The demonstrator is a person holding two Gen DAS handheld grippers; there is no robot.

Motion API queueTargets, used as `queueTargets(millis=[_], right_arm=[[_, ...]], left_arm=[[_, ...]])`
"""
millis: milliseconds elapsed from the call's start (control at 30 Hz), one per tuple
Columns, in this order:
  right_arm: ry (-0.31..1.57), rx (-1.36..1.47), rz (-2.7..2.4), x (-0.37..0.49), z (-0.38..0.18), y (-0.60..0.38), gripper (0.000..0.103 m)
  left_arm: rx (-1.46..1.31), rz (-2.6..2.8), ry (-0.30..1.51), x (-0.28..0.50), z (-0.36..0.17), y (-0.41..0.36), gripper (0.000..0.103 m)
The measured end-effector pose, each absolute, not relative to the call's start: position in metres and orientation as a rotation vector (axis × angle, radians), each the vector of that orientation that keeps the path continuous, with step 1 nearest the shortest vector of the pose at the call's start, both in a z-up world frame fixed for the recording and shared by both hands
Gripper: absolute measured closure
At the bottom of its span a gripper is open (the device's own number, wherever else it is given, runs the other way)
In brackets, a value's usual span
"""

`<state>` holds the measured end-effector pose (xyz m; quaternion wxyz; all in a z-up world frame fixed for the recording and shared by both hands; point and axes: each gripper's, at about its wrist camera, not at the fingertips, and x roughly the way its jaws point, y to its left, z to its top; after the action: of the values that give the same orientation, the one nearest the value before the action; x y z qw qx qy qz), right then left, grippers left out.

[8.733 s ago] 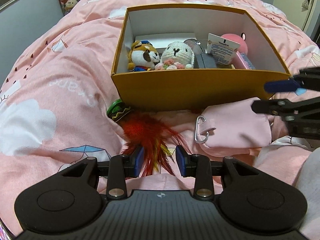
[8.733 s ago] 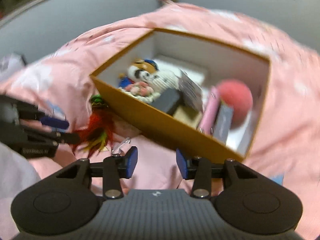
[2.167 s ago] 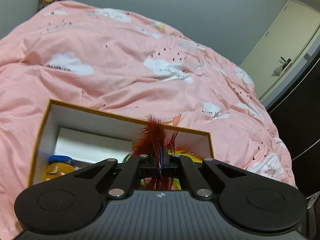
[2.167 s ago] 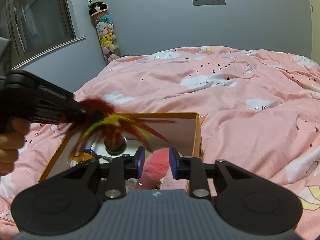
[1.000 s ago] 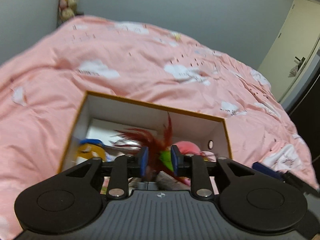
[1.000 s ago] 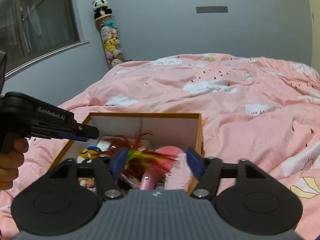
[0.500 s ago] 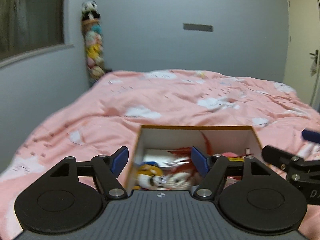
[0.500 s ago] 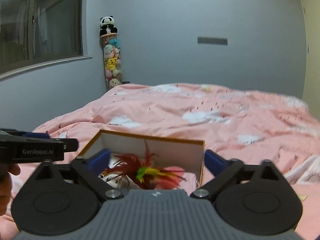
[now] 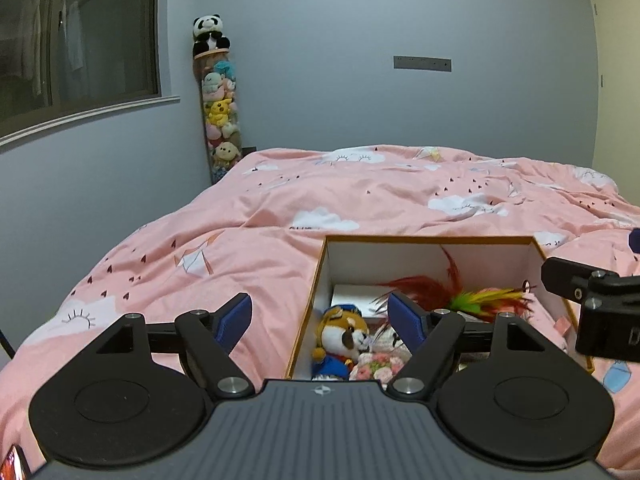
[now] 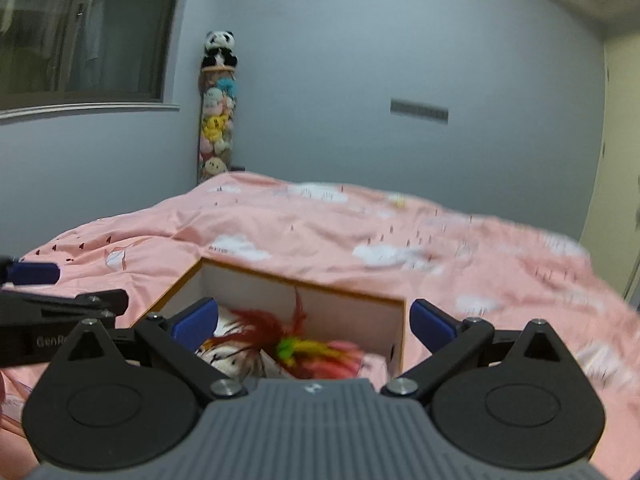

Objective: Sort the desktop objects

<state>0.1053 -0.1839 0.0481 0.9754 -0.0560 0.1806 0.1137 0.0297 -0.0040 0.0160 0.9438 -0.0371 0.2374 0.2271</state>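
Above the box (image 9: pixel 308 300), left claw (image 9: pixel 320 320) and right claw (image 10: pixel 314 326) hover level, both spread wide, seemingly empty.

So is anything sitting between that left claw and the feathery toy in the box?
Partly. The feather toy lies inside the box, on top of the other things there, with nothing covering it. The open left claw sits lower and nearer, straddling the box's left wall, so that wall stands in its way.
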Motion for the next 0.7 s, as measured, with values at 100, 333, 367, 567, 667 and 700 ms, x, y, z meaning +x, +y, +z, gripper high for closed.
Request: queueTargets(millis=[100, 333, 367, 567, 667, 700], right_arm=[[0.431, -0.082, 0.217, 0.11, 0.039, -0.186, 0.001], [0.534, -0.039, 0.203, 0.126, 0.013, -0.187, 0.001], [0.549, -0.033, 0.202, 0.127, 0.01, -0.189, 0.001], [0.635, 0.012, 0.191, 0.141, -0.009, -0.196, 0.001], [0.667, 0.029, 0.189, 0.146, -0.016, -0.199, 0.001], [0.675, 0.031, 0.188, 0.147, -0.019, -0.199, 0.001]], left_arm=[[-0.094, 0.448, 0.507, 0.031, 0.008, -0.004, 0.015], [-0.113, 0.448, 0.567, 0.039, -0.012, -0.005, 0.015], [-0.117, 0.446, 0.578, 0.04, -0.015, -0.006, 0.015], [-0.133, 0.428, 0.656, 0.052, -0.031, -0.007, 0.015], [-0.126, 0.429, 0.676, 0.057, -0.037, -0.01, 0.015], [-0.126, 0.427, 0.682, 0.058, -0.038, -0.01, 0.015]])
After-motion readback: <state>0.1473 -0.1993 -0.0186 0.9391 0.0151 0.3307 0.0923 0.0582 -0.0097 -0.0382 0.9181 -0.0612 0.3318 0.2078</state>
